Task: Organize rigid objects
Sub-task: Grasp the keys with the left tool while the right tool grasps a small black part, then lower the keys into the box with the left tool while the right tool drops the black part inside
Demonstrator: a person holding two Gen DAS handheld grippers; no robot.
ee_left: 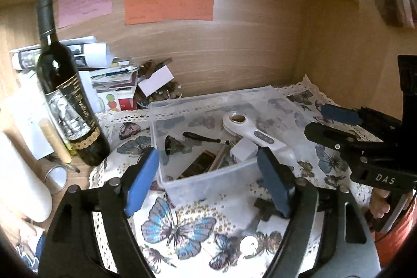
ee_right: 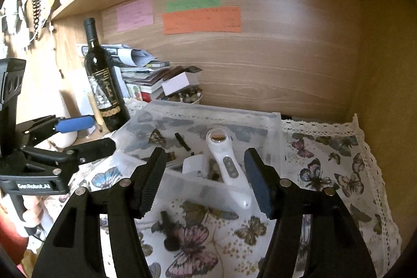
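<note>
A clear plastic box stands on a butterfly-print cloth. In it lie a white handheld device with a round head, a white block, a thin black stick and a dark brown item. My left gripper is open and empty, just in front of the box's near wall. My right gripper is open and empty, over the box's near wall. Each gripper shows in the other's view.
A dark wine bottle stands left of the box. Behind it lie stacked papers and books and a bowl of small stones. Wooden back and right walls and a shelf above enclose the space.
</note>
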